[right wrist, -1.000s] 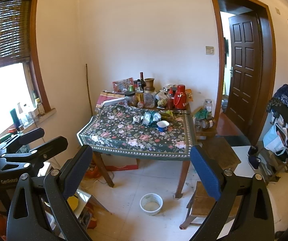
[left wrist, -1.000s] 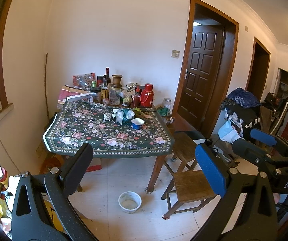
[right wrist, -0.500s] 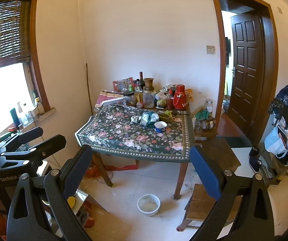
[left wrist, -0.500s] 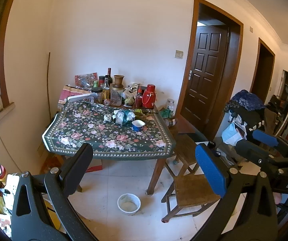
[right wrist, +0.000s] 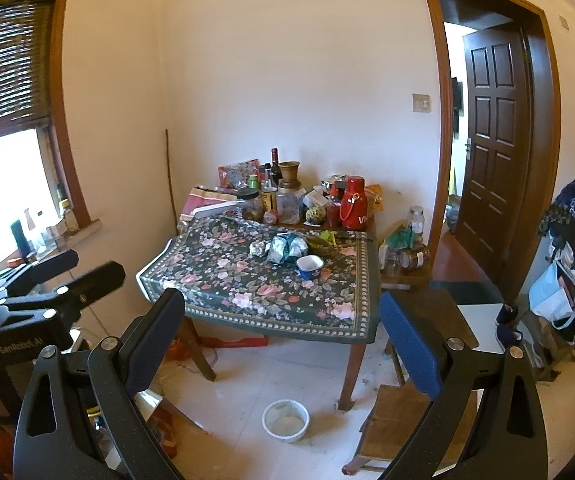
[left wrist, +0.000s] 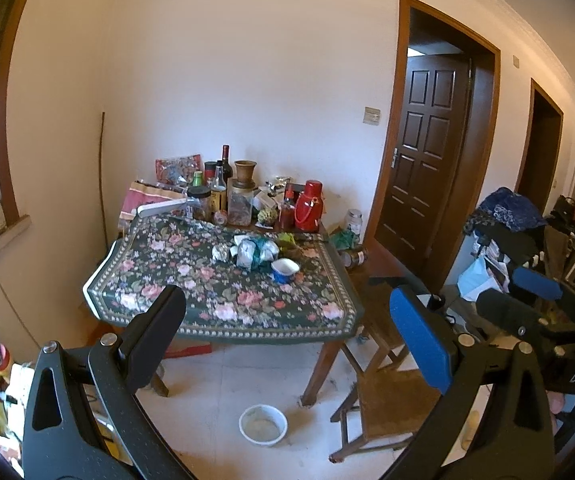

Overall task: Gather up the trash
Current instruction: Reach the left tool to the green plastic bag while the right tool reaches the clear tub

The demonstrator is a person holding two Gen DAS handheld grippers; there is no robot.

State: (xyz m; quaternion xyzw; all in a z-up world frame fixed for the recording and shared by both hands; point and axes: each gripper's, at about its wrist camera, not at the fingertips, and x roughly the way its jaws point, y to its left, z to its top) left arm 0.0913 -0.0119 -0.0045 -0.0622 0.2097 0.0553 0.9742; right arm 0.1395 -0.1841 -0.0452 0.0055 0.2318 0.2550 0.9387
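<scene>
Crumpled foil and plastic wrappers (left wrist: 253, 252) (right wrist: 283, 248) lie in a heap near the far middle of a table with a floral cloth (left wrist: 207, 292) (right wrist: 247, 280). A green wrapper (left wrist: 287, 240) (right wrist: 325, 238) lies behind them, and a small blue-and-white cup (left wrist: 285, 270) (right wrist: 309, 266) stands just in front. My left gripper (left wrist: 287, 320) (right wrist: 83, 270) is open and empty, well short of the table. My right gripper (right wrist: 283, 324) (left wrist: 523, 296) is open and empty too, held beside it at the same distance.
Bottles, jars and a red thermos (left wrist: 307, 206) crowd the table's back edge. A white bowl (left wrist: 263, 424) (right wrist: 285, 420) sits on the tiled floor by the table leg. A wooden stool (left wrist: 391, 400) stands at the right, with clothes and bags (right wrist: 567, 264) beyond it.
Both views have drifted a little closer to the table, which now sits slightly lower and larger. Both grippers stay open and empty.
</scene>
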